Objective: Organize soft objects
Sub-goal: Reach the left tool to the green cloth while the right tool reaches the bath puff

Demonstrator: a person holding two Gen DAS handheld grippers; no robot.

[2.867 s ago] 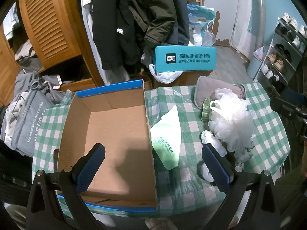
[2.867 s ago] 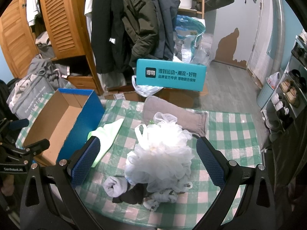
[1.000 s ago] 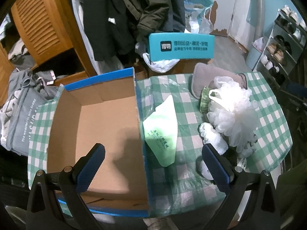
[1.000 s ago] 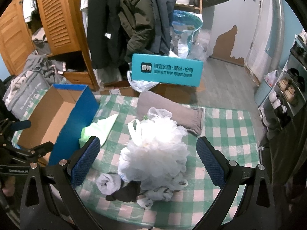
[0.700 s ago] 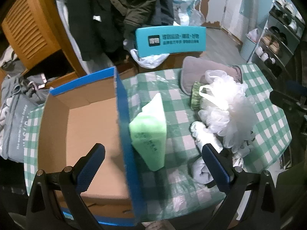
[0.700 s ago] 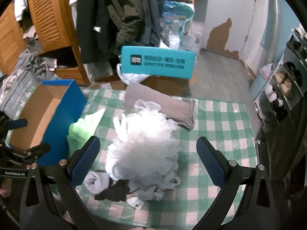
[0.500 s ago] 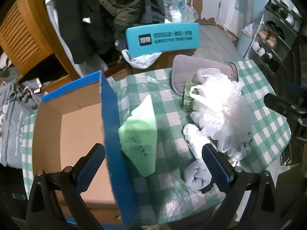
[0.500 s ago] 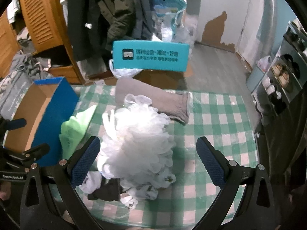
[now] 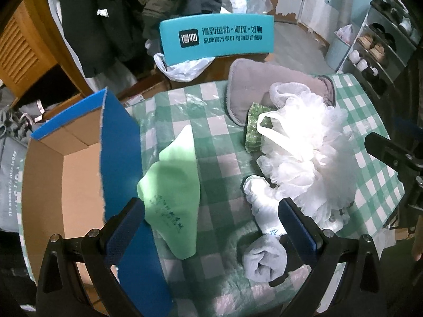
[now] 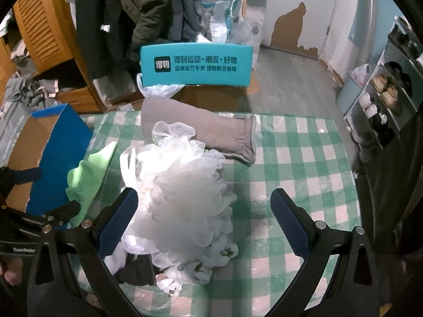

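Observation:
A green-checked table (image 9: 216,163) (image 10: 296,158) holds a pile of soft things. A white mesh bath pouf (image 9: 304,148) (image 10: 185,185) lies in the middle, over a folded grey cloth (image 9: 264,82) (image 10: 201,129) and a small green knit piece (image 9: 253,129). A pale green packet (image 9: 171,185) (image 10: 87,174) leans on the blue wall of an open cardboard box (image 9: 66,185) (image 10: 60,142). Rolled socks, one white (image 9: 261,203) and one grey (image 9: 264,261), lie at the near edge. My left gripper (image 9: 211,224) hangs open above the packet and socks. My right gripper (image 10: 203,216) is open over the pouf.
A teal printed box (image 9: 216,37) (image 10: 195,64) stands behind the table with a plastic bag under it. Coats hang at the back beside a louvred wooden wardrobe (image 10: 39,26). A shoe rack (image 10: 391,87) stands at the right. Grey bags (image 9: 10,169) lie left of the box.
My left gripper has swung right, from over the box interior to over the packet and socks. My right gripper has moved closer to the pouf. Both stay open.

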